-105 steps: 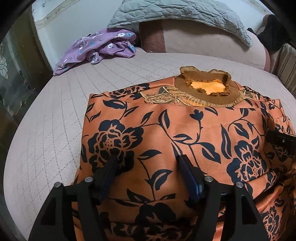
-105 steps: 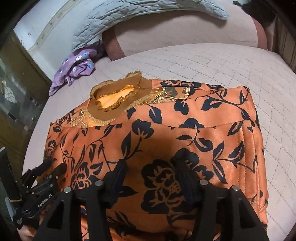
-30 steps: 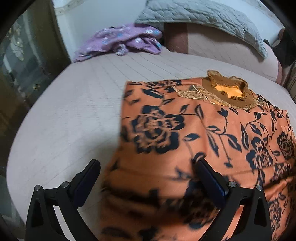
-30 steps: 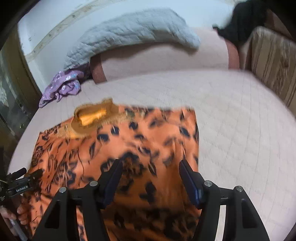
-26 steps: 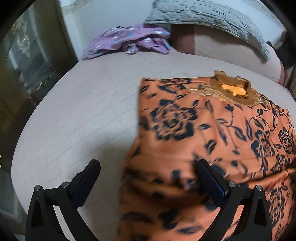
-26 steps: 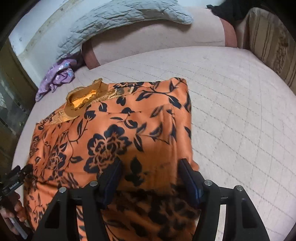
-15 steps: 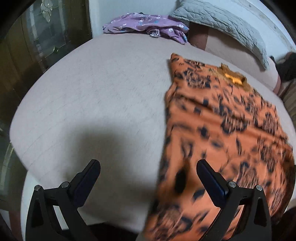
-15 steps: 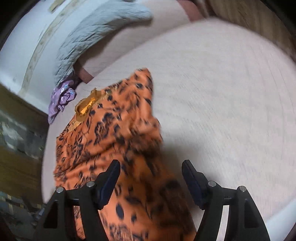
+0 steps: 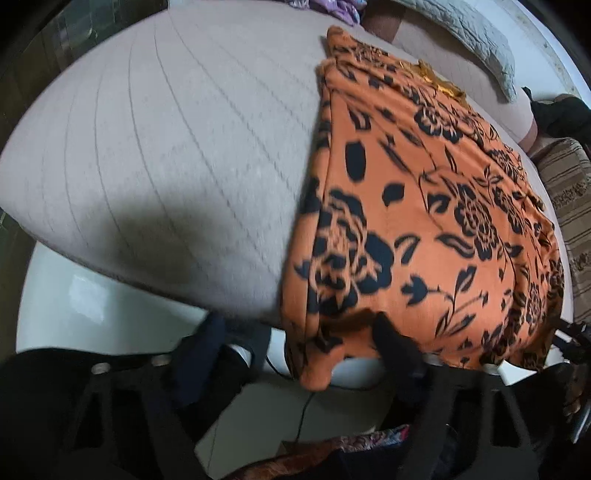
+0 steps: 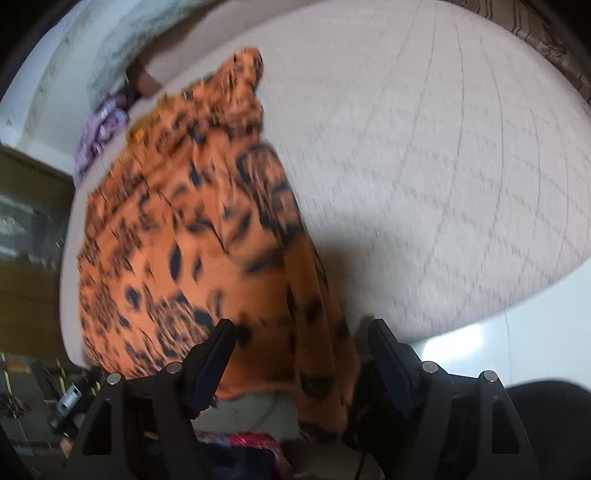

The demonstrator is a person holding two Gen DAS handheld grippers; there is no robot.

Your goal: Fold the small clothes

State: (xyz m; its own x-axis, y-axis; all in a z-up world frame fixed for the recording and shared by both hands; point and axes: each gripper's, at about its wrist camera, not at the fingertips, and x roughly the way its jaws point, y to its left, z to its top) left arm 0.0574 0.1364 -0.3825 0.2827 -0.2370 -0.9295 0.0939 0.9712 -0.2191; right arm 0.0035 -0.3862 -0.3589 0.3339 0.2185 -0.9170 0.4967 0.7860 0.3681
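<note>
Orange floral top (image 9: pixel 424 206) lies sleeves-in on the bed (image 9: pixel 166 147), hem overhanging at 6 o'clock; both my hand-held grippers, left (image 9: pixel 291 354) and right (image 10: pixel 299 354), gape empty, so the lengthwise fold's left.

Garment (image 9: pixel 424 206) on bed (image 9: pixel 184 129), hem overhanging near edge, pillow (image 9: pixel 476 33) behind
</note>
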